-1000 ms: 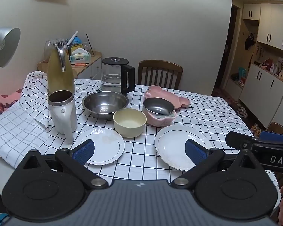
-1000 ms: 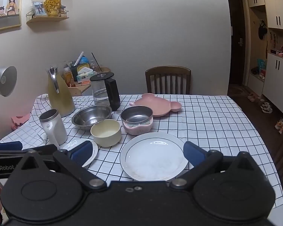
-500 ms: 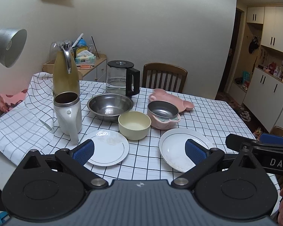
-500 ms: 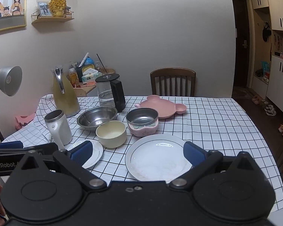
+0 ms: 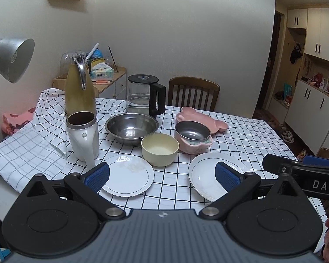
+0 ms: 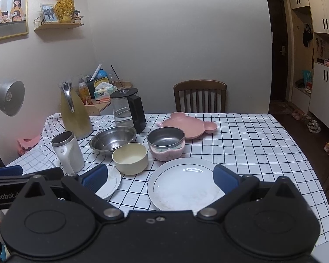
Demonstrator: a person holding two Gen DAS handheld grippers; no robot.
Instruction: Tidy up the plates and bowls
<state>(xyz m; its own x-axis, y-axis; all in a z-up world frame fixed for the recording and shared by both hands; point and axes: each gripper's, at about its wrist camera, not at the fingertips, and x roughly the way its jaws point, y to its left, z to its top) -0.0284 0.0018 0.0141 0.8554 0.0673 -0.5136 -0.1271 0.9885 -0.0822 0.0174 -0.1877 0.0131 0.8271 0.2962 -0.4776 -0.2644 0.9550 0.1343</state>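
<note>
On the checked tablecloth lie a small white plate (image 5: 129, 176) (image 6: 110, 180) and a large white plate (image 5: 208, 173) (image 6: 184, 184), both near the front edge. Behind them stand a cream bowl (image 5: 160, 149) (image 6: 130, 158), a steel bowl (image 5: 131, 127) (image 6: 113, 139), a pink bowl with steel liner (image 5: 193, 137) (image 6: 166, 143) and a pink bear-shaped plate (image 5: 200, 118) (image 6: 189, 123). My left gripper (image 5: 162, 174) hovers open in front of the two white plates. My right gripper (image 6: 160, 176) is open above the near rim of the large plate, holding nothing.
A white mug (image 5: 83, 135), a yellow thermos jug (image 5: 80, 89) and a glass kettle (image 5: 145, 97) stand at the left and back. A desk lamp (image 5: 11, 59) hangs at the left. A wooden chair (image 5: 193, 93) is behind the table. Bare tablecloth (image 6: 252, 144) lies at the right.
Both grippers have risen and pulled back slightly, so the dishes sit lower in view. Nothing on the table has moved.
</note>
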